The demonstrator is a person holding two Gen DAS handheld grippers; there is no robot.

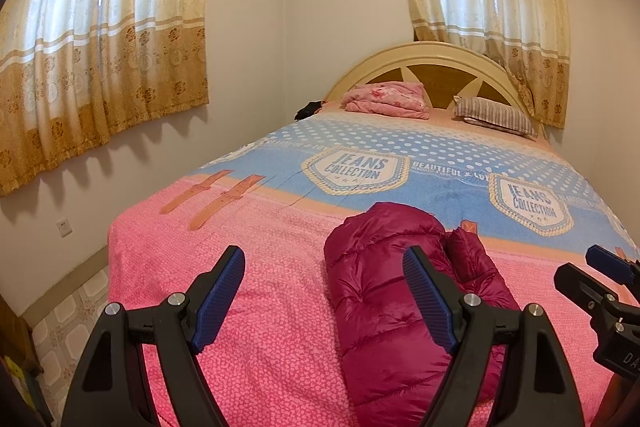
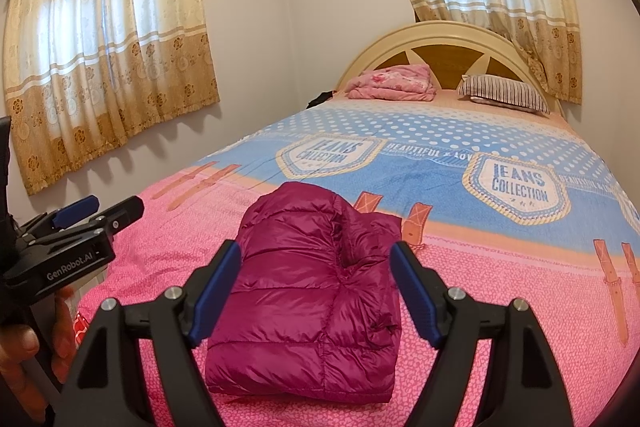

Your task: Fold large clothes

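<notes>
— Looking over the bed [image 2: 500,267], what covers it?

— A printed bedspread [image 1: 256,291]: pink with a small speckle at the near end, a blue band farther up with white dots and badges reading "JEANS COLLECTION". Strap shapes in orange are printed across the seam between the two colours.

— And the room?

— Pale walls, a corner behind the bed, and two windows hung with cream and gold flowered curtains [image 1: 100,59]. An arched cream headboard [image 2: 448,39] with brown panels stands at the far end. Patterned floor tiles [image 1: 68,323] and a wall socket [image 1: 64,227] show at the left of the left wrist view.

— What else lies on the bed?

— A folded pink quilt [image 2: 394,83] and a striped pillow [image 2: 504,93] by the headboard, with something dark [image 1: 308,109] at the far left edge; I cannot tell what.

— Where is the garment?

— The magenta puffer jacket [image 2: 304,291] lies folded into a thick bundle on the pink end, nothing on top of it.

— The grippers?

— The left gripper [image 1: 324,301] hangs spread wide over bare bedspread, its one finger crossing the jacket's edge in view. The right gripper [image 2: 316,291] is also released, jaws apart above the bundle, not pressing it. A hand [image 2: 24,347] holds the left tool's grip.
</notes>
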